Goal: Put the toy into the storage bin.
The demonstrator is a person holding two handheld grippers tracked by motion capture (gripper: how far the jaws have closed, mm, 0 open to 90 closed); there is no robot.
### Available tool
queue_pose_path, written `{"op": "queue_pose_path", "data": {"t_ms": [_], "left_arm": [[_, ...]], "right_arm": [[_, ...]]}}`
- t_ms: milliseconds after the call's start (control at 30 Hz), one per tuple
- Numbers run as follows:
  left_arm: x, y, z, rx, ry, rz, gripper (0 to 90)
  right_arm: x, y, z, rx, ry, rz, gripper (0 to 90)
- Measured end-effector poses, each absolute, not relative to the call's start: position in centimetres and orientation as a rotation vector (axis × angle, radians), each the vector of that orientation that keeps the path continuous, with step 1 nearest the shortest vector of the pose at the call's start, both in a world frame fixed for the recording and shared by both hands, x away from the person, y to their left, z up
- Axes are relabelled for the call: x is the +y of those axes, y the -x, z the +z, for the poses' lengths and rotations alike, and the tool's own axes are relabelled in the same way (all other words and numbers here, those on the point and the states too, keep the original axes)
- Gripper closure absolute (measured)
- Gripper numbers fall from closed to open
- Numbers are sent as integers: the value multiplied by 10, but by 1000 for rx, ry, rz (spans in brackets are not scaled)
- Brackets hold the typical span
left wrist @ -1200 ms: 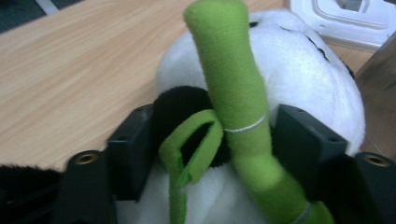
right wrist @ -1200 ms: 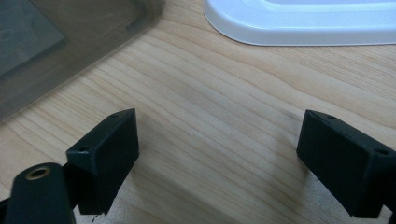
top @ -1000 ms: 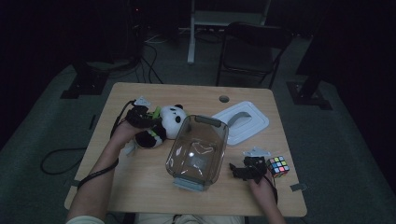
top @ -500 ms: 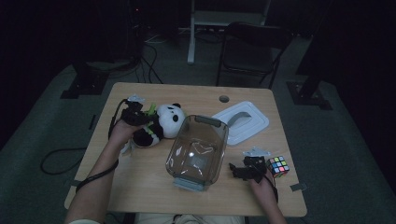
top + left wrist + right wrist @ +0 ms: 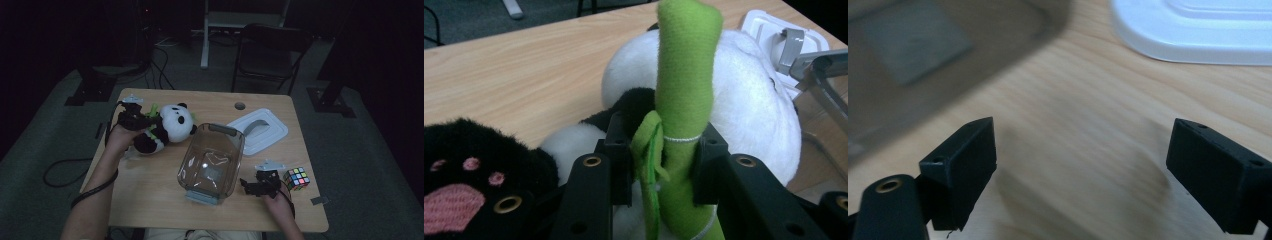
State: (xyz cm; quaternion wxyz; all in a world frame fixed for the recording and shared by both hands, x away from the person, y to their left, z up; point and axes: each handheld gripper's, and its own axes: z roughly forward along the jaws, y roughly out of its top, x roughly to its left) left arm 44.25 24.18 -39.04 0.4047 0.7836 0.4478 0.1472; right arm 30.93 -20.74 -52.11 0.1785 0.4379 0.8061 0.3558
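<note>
A plush panda (image 5: 170, 127) lies on the table's left side, holding a green bamboo stalk (image 5: 684, 100). My left gripper (image 5: 136, 117) is shut on that stalk; in the left gripper view (image 5: 663, 167) both jaws pinch it, with the panda's white head (image 5: 749, 100) behind and a black paw (image 5: 469, 175) at the left. A clear plastic bin (image 5: 212, 162) stands at the middle of the table. My right gripper (image 5: 248, 186) rests just right of the bin, open, with bare wood between its jaws (image 5: 1080, 175).
A white lid (image 5: 257, 131) lies right of the bin, towards the back; its edge (image 5: 1193, 35) shows ahead of the right gripper. A colour cube (image 5: 296, 178) sits near the right gripper. A black chair (image 5: 267, 55) stands beyond the table.
My left gripper has carried the panda a little toward the back and to the left. The right gripper has stayed where it was.
</note>
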Motion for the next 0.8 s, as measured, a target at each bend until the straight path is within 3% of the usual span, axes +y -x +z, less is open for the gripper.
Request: {"op": "queue_pose_path", "data": {"t_ms": [800], "left_arm": [[245,-431,-312,1123,-1910,471,692]], "right_arm": [[-110,-317,-515,2406,-1130,1177,122]]}}
